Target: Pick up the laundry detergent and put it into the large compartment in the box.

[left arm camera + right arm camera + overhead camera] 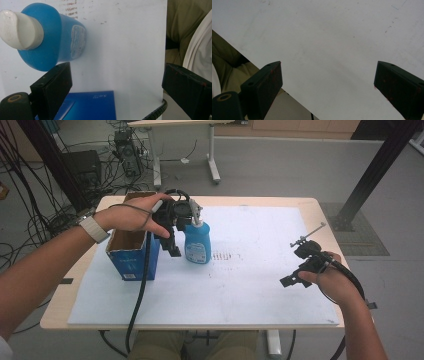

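A blue bottle (197, 242) with a white top stands upright on the white mat (250, 285), just right of an open blue cardboard box (131, 255). My left gripper (172, 242) hangs above the gap between box and bottle, pointing down. In the left gripper view the jaws of my left gripper (115, 85) stand wide open over bare mat, with the bottle (50, 37) beyond the left jaw and the box (87, 105) below. My right gripper (295, 270) rests low at the mat's right side. In its own view my right gripper (327, 82) is open over the plain mat (324, 45).
The mat covers most of a wooden table (320, 207). Faint dark marks (225, 256) lie on the mat right of the bottle. Behind the table are another table's legs (214, 167), tangled cables (35, 215) on the floor at the left, and a black frame post (370, 175) at the right.
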